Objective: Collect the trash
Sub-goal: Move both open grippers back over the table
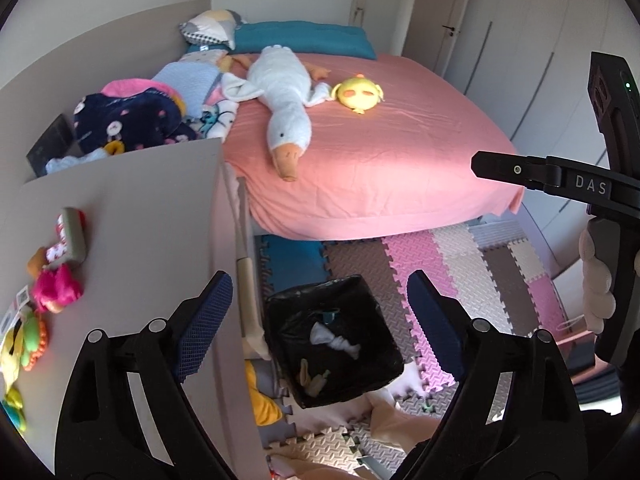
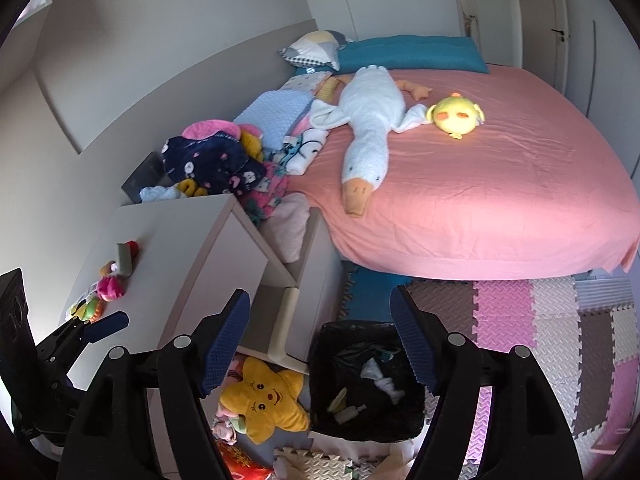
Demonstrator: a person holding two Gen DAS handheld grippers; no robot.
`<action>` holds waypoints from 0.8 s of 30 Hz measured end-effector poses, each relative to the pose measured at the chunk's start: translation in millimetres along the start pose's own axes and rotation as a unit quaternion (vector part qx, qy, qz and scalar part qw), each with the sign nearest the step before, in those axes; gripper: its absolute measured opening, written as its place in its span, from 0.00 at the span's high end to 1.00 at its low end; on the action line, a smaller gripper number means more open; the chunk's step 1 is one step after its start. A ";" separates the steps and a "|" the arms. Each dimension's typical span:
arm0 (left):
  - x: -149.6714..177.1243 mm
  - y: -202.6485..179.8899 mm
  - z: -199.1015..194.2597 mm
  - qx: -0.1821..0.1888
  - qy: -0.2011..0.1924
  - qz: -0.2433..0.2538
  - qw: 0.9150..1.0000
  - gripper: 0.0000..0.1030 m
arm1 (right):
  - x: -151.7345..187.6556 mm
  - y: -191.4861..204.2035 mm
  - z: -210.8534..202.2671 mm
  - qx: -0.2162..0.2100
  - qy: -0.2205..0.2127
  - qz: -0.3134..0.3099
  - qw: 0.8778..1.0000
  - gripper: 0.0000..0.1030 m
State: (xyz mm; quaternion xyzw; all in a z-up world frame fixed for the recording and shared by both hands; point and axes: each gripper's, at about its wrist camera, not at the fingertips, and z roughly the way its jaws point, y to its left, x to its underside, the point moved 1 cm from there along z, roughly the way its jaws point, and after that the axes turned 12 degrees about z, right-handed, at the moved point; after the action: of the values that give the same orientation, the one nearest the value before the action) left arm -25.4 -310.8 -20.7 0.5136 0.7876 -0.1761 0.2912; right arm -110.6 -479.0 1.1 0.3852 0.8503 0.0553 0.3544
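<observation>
Trash (image 1: 334, 340) lies in the black-lined bin (image 1: 276, 344) on the floor mat beside the bed, both left gripper (image 1: 320, 320) and right gripper (image 2: 320, 344) released and empty above it; confirm the drop landed inside, then lift clear.
</observation>
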 end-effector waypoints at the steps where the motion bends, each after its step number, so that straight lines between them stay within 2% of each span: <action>1: 3.4 4.1 -1.7 -0.004 0.003 -0.006 1.000 0.16 | 0.4 4.3 2.9 -0.005 0.004 -0.003 1.000 0.29; 12: 34.3 42.5 -24.0 -0.053 0.006 -0.063 0.997 0.16 | 8.9 61.6 27.0 -0.050 0.041 -0.066 0.996 0.29; 24: 81.1 89.8 -61.8 -0.118 0.009 -0.141 0.983 0.16 | 29.6 131.7 49.0 -0.099 0.080 -0.137 0.982 0.29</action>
State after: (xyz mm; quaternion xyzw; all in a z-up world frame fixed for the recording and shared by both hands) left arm 14.7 -181.0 -23.1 0.3611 0.8700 -0.1170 0.3148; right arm -11.2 -375.4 -3.5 0.2222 0.9110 0.1207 0.3259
